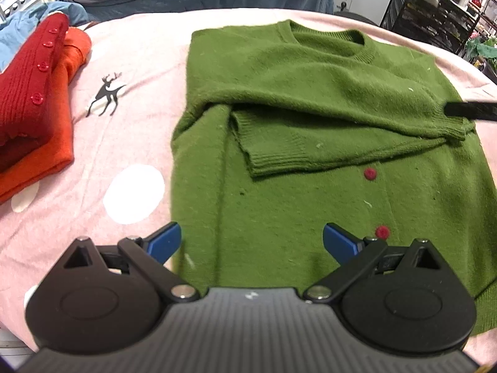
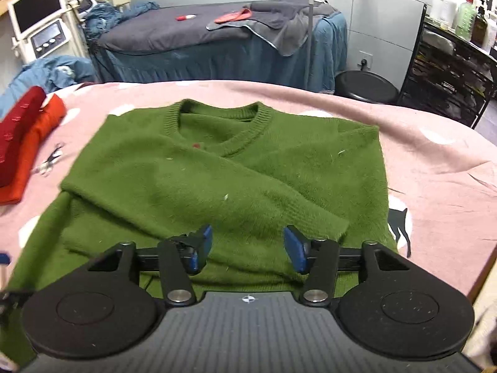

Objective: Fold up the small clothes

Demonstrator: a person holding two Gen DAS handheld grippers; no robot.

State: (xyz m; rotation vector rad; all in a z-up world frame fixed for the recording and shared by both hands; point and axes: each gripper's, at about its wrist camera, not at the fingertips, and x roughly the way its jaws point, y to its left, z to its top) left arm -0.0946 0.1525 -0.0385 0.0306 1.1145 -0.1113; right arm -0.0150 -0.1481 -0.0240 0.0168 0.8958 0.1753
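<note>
A green knitted sweater (image 1: 310,99) lies flat on the pink blanket (image 1: 130,62), neckline at the far side, both sleeves crossed over its chest. Two red buttons (image 1: 369,174) show on its lower part. My left gripper (image 1: 252,242) hangs open over the sweater's near left part, nothing between its blue pads. In the right wrist view the same sweater (image 2: 217,171) fills the middle. My right gripper (image 2: 248,245) is open just above the cuff of the upper folded sleeve (image 2: 326,220), with its pads off the cloth.
A folded red cardigan (image 1: 28,87) lies on a folded orange garment (image 1: 59,143) at the blanket's left. Beyond the blanket's far edge are a grey-covered bed (image 2: 202,31), a black stool (image 2: 366,87), a shelf with bottles (image 2: 450,62) and a machine with a screen (image 2: 37,15).
</note>
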